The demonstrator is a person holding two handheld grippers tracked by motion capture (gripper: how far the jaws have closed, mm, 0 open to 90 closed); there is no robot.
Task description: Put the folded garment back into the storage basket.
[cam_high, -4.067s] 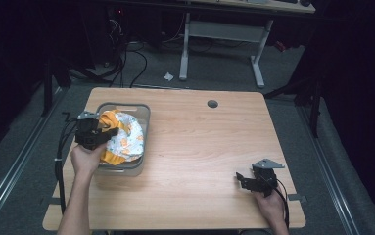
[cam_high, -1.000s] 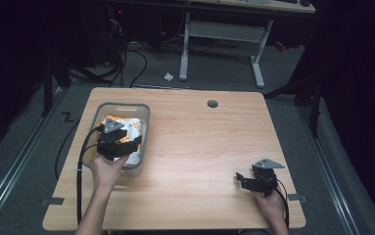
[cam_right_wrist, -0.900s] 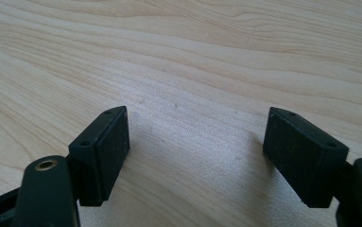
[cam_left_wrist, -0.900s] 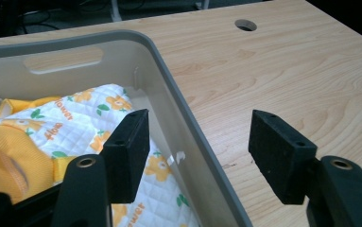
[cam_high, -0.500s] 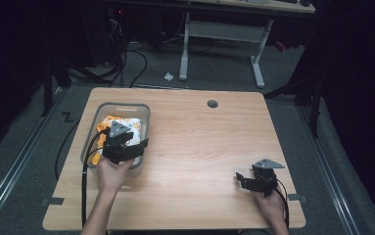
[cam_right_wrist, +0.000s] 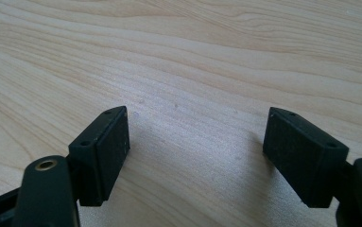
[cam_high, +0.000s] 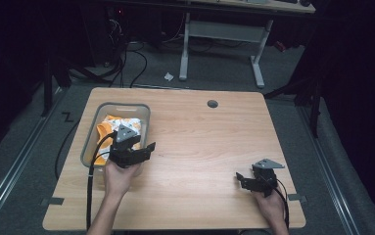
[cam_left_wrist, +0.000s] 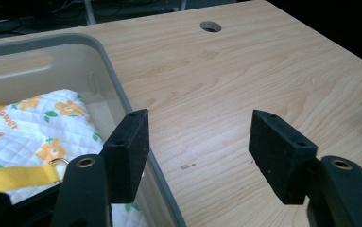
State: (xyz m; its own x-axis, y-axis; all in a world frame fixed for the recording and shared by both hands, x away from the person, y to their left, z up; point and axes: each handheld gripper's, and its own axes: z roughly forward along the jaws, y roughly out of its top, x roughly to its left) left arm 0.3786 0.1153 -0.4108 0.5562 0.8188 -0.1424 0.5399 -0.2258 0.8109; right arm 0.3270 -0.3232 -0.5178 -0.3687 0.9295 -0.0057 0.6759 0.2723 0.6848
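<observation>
A: Start with what sits nearest you. How are your two tools standing?

B: Your right gripper (cam_high: 251,180) rests low at the near right of the wooden table (cam_high: 209,147), jaws spread wide over bare wood and gripping nothing. Your left gripper (cam_high: 132,152) is up at the grey plastic bin (cam_high: 88,142), also spread wide and empty; in the left gripper view one jaw hangs just inside the bin's right wall and the other stands out over the tabletop, so the wall runs between them.

A: And the thing you're after?

B: The quilted cloth item (cam_left_wrist: 41,125), white with an orange flower print, lies bunched inside the bin, with a yellow strap (cam_left_wrist: 18,177) and a small metal ring close to your inner jaw. Neither jaw touches it.

A: So which step is this, by your reading?

B: You look to be lining up at the bin's edge with no grip made. If it's the cloth you want, your next move calls for shifting the left gripper inward so both jaws clear the wall, then lowering onto a raised fold. Beyond the bin, the cable hole (cam_high: 212,104) marks the table's far side.
</observation>
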